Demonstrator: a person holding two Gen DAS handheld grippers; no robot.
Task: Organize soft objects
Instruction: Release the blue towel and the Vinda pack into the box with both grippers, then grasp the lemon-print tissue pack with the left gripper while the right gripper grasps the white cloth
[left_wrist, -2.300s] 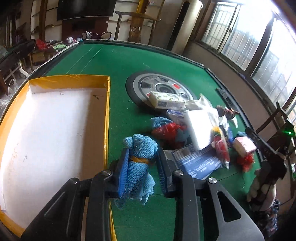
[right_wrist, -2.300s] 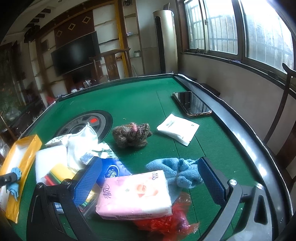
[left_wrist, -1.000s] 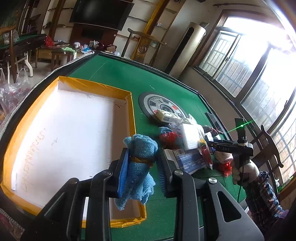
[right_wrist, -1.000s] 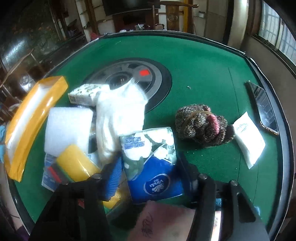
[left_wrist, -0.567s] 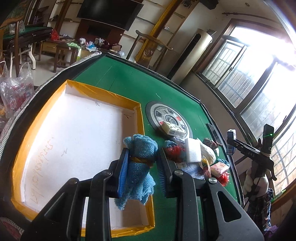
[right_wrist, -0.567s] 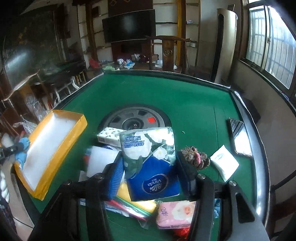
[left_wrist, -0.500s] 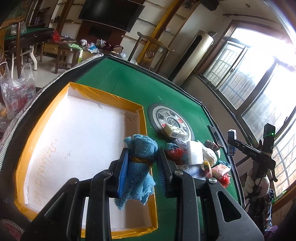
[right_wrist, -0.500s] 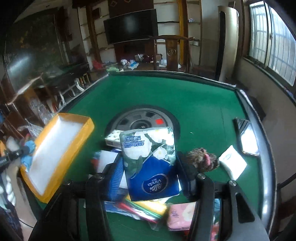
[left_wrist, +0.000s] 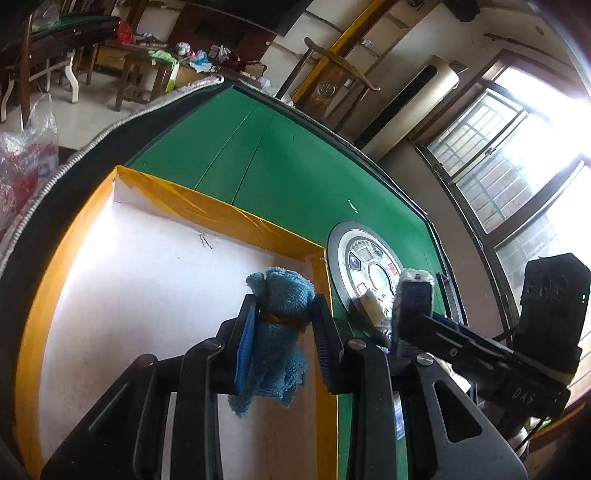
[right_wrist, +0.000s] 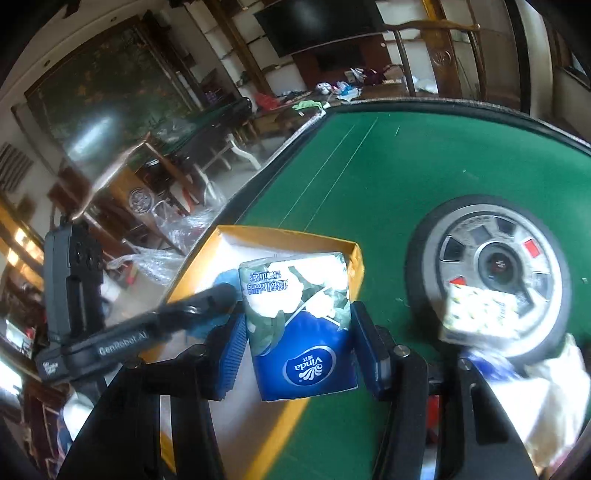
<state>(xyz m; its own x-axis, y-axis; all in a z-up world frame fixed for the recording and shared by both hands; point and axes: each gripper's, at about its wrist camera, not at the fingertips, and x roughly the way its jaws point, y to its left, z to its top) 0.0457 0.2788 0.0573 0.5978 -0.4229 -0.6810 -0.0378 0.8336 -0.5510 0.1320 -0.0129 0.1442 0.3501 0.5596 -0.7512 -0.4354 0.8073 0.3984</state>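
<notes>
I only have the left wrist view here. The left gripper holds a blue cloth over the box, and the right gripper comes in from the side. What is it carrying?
Observer: The right gripper is shut on a tissue pack, blue at the bottom with white flowers above.
Reviewer: Is that pack over the box yet?
Observer: In the right wrist view it sits in front of the near corner of the box; whether it has crossed the rim I cannot tell.
Reviewer: Anything left on the table?
Observer: A small patterned pack lies on the round centre panel.
</notes>
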